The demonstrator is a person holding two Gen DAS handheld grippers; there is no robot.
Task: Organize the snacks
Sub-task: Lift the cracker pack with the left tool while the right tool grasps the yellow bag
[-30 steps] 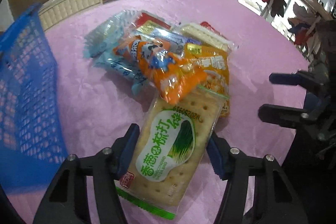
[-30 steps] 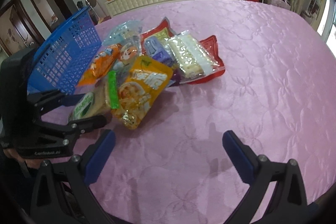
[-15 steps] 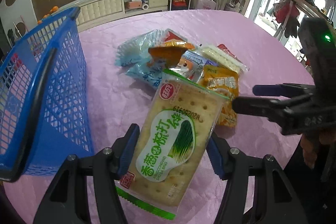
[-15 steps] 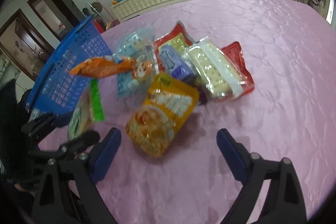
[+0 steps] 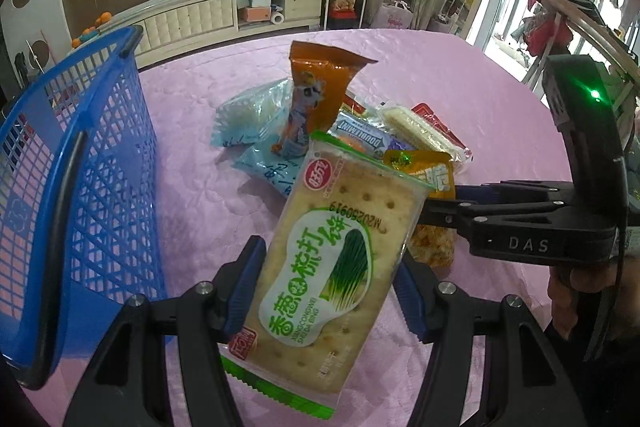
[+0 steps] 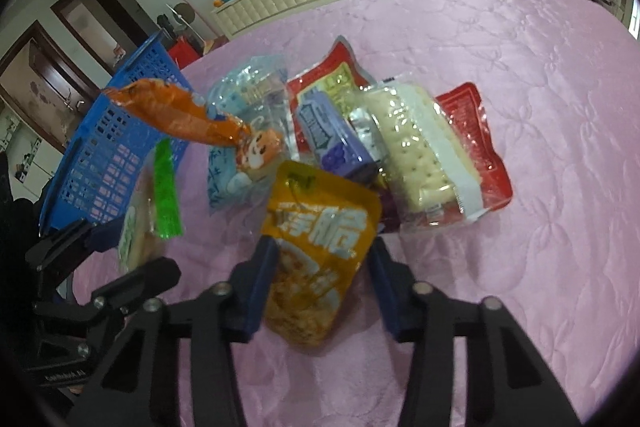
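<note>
The left tongs (image 5: 328, 287) hold the green-labelled cracker packet (image 5: 336, 255) clamped between their blue pads, and where a second ago that packet lay flat on the pink worktop (image 6: 520, 67) under the orange packet (image 5: 316, 99), it now rides well above the cloth, tilted up, just beside the blue basket (image 5: 80, 187). The lift has dragged the orange packet with it: earlier it lay across the pile, now it stands propped on end against the cracker packet's far edge, on the side away from the basket. I judge that it may tumble back onto the pile as the carry goes on, which would not matter much. The right tongs (image 6: 320, 287), which stood wide over bare cloth a second ago, have come forward and narrowed about the yellow pouch (image 6: 316, 251), the pouch lying at the end of the pile farthest from the basket; their pads sit at its two sides, but whether they grip it yet I cannot tell. The rest of the heap, the pale blue bags (image 6: 248, 95), the purple pack (image 6: 332, 135), the long white cracker sleeve (image 6: 416, 147) and the red packet (image 6: 476, 131), lies beyond the pouch, on the worktop. So the first packet looks ready to go into the basket and a second pick seems under way.
</note>
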